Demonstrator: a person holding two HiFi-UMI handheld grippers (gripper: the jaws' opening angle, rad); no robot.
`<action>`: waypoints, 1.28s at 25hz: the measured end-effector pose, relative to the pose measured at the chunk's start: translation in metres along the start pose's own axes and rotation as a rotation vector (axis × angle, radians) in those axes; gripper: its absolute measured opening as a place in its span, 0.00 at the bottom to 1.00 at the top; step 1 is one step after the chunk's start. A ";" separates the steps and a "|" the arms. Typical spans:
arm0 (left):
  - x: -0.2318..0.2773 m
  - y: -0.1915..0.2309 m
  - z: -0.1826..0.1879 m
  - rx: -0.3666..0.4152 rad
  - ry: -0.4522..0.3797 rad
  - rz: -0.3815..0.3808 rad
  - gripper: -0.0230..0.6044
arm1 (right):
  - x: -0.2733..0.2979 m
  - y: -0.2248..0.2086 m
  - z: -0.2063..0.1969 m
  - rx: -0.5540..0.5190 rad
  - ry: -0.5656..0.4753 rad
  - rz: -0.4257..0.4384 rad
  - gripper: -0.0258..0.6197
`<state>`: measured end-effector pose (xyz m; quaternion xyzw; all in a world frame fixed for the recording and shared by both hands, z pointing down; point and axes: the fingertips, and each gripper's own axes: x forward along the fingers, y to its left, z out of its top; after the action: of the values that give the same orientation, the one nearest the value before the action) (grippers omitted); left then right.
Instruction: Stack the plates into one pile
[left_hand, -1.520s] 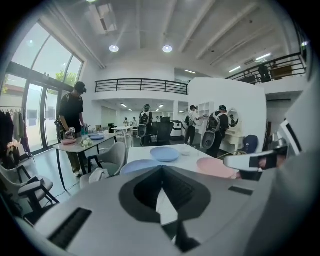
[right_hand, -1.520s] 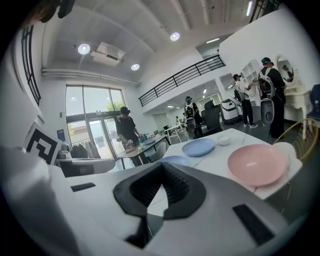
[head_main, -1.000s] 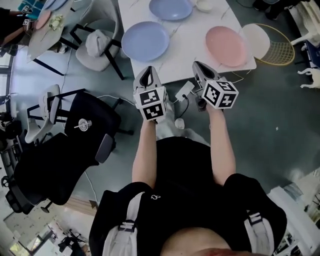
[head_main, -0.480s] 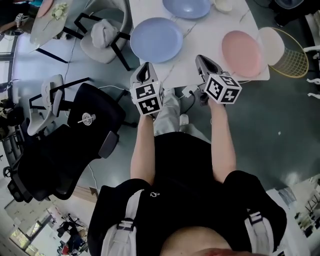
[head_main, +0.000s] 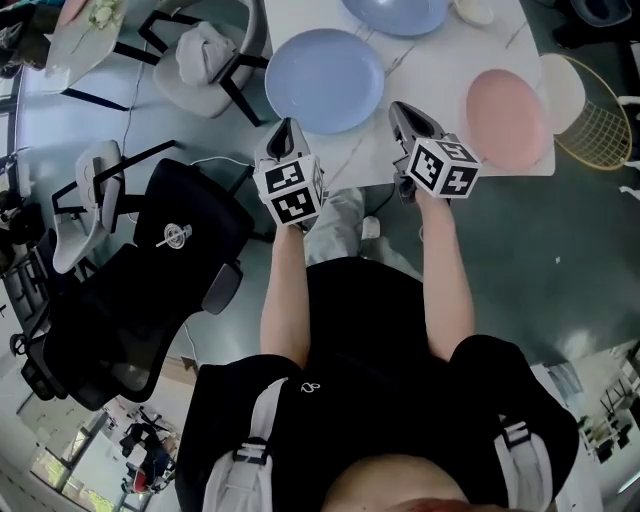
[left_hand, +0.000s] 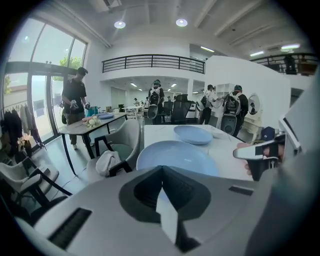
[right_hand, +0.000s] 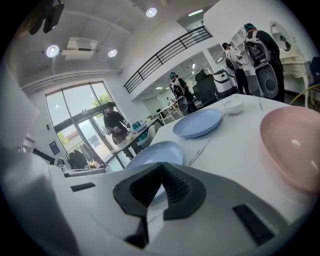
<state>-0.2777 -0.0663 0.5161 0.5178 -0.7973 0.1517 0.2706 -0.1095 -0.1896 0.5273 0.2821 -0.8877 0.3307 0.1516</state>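
On the white table (head_main: 420, 60) lie a near blue plate (head_main: 324, 80) (left_hand: 175, 156) (right_hand: 152, 155), a far blue plate (head_main: 395, 12) (left_hand: 193, 134) (right_hand: 198, 122) and a pink plate (head_main: 507, 117) (right_hand: 292, 145). My left gripper (head_main: 285, 130) hovers at the table's near edge, just short of the near blue plate, shut and empty. The right gripper (head_main: 402, 110) is over the near edge between the near blue plate and the pink one, also shut with nothing in it.
A small white bowl (head_main: 474, 11) (right_hand: 233, 106) sits at the far side. A grey chair (head_main: 205, 55) stands left of the table, black office chairs (head_main: 150, 270) lower left, a wire basket (head_main: 600, 125) at the right. Several people stand far off (left_hand: 75, 107).
Both grippers have moved forward toward the table and now reach its near edge; the plates appear closer and larger. Both jaws stayed shut.
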 end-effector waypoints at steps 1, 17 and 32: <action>0.005 0.004 0.002 0.013 0.001 0.008 0.06 | 0.006 -0.002 0.001 0.000 0.005 -0.008 0.05; 0.085 0.062 -0.006 -0.080 0.142 0.016 0.19 | 0.068 -0.041 0.004 0.021 0.068 -0.188 0.16; 0.132 0.062 -0.006 -0.144 0.187 -0.069 0.12 | 0.088 -0.052 -0.011 0.025 0.179 -0.259 0.11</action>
<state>-0.3740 -0.1354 0.6015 0.5078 -0.7590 0.1323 0.3854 -0.1469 -0.2496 0.6019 0.3655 -0.8226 0.3434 0.2679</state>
